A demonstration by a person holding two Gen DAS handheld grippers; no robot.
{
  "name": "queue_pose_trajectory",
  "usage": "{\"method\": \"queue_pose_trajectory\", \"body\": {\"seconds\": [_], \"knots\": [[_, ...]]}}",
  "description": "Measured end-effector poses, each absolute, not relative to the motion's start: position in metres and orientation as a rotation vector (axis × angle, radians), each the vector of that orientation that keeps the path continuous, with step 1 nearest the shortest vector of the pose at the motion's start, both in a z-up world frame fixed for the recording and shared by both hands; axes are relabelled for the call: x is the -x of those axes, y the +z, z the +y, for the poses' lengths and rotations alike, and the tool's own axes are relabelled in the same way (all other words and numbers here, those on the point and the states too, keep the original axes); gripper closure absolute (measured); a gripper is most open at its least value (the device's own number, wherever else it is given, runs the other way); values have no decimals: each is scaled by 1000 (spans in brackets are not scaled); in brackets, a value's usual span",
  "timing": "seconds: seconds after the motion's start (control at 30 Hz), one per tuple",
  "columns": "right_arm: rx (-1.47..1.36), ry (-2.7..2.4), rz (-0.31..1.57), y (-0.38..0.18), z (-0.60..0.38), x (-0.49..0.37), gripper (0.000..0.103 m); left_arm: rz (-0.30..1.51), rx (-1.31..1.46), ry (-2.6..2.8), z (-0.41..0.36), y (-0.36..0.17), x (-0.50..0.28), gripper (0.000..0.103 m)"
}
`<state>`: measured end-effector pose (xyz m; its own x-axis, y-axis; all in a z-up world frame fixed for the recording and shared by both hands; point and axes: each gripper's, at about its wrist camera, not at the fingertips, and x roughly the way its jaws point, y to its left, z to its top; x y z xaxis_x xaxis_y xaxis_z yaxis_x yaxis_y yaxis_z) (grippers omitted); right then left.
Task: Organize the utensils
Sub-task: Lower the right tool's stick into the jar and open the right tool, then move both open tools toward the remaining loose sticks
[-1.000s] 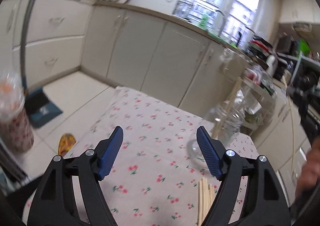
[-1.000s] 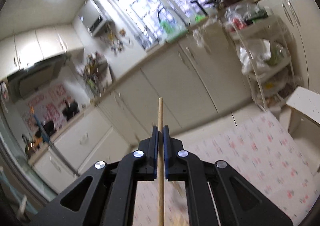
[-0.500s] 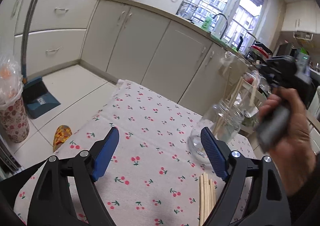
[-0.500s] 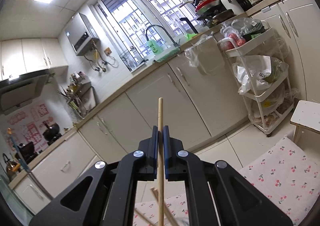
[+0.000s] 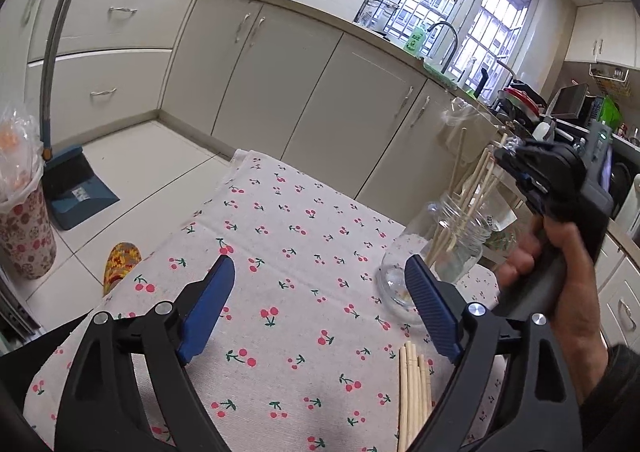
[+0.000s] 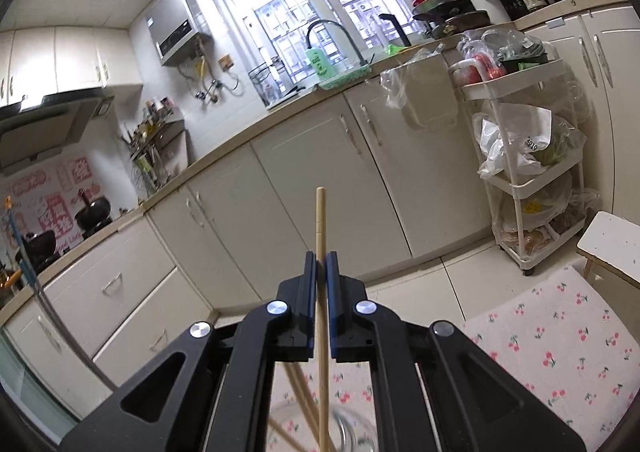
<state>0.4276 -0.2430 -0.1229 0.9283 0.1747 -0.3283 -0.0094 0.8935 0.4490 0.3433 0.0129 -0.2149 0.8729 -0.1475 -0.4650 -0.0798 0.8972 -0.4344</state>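
A clear glass jar stands on the cherry-print tablecloth with several wooden chopsticks leaning in it. More chopsticks lie in a bundle on the cloth in front of the jar. My left gripper hovers above the cloth to the jar's left, its jaws opening with nothing between them. My right gripper is shut on one upright chopstick. In the left wrist view the right gripper sits above the jar's mouth, held by a hand. The jar's rim shows blurred below the held chopstick.
White cabinets run along the far wall. On the floor to the left are a blue dustpan, a bagged floral bin and a yellow slipper. A white cart with bags and a white stool stand to the right.
The right gripper, with its chopstick, has come in from the right and sunk toward the jar's mouth. The left jaws have spread a little wider.
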Motion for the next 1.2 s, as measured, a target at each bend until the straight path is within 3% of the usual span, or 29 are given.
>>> {"method": "queue_pose_trajectory", "body": {"seconds": [0.27,0.4,0.53,0.83,1.2], "knots": [[-345,177,455,-132,-228,-394,97,521,467,-23,13,-216,-345,18],[-367,174,500,-135,-236,-381,71,524,471,-15,14,-217,-345,17],[-400,151,540,-135,-254,-342,71,524,476,-9,15,-217,-345,16],[-317,196,864,-193,-240,-255,71,590,440,-33,10,-216,-333,16],[-192,215,986,-217,-197,-262,75,671,401,-58,15,-215,-307,13]]}}
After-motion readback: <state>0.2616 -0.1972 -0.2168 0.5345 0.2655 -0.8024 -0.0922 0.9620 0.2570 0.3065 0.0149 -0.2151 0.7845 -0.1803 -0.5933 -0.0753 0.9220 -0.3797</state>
